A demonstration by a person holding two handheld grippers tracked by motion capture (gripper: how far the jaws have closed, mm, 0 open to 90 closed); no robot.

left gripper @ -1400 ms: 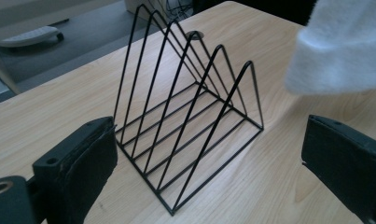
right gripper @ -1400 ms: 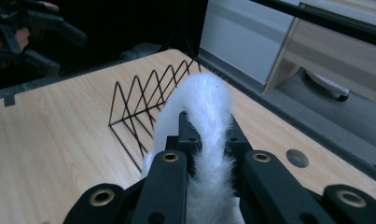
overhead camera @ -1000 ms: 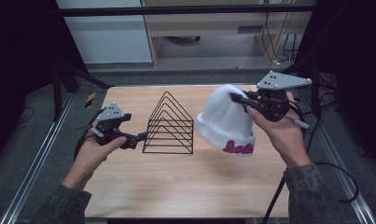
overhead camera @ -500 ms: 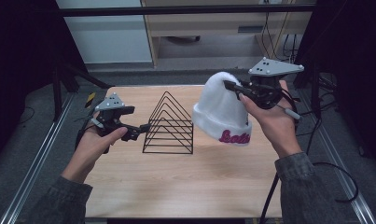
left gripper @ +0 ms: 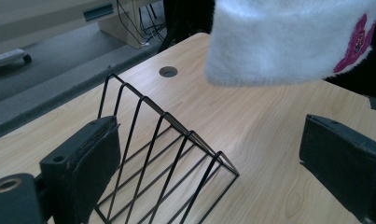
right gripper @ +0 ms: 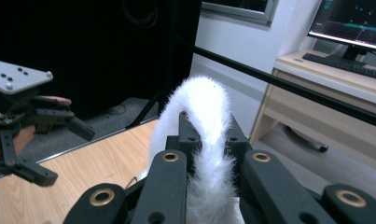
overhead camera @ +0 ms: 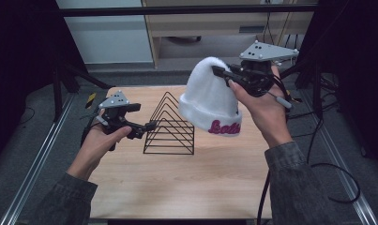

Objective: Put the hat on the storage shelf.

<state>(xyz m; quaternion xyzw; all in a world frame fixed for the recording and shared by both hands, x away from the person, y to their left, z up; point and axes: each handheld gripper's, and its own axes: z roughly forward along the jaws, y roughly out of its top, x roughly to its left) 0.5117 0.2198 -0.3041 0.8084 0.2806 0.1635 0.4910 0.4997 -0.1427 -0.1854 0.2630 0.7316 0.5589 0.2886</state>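
Two grippers working: right gripper (overhead camera: 223, 73) clamps the white beanie (overhead camera: 209, 99) aloft upper right; left gripper (overhead camera: 147, 127), jaws apart, flanks the wire rack (overhead camera: 170, 126). Next, probably draping it over.

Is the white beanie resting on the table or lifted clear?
Lifted clear. The right gripper is shut on the white beanie near its crown, and its cuff hangs above the table beside the wire rack.

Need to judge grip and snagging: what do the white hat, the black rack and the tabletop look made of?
White hat: fuzzy, plush knit, soft fibres standing off its edge, pink embroidered lettering. It is pinched in the right tongs.
Black rack: thin rigid wire, probably coated metal, matte black.
Tabletop: light wood-grain surface, smooth; likely laminate, though solid wood can't be excluded.
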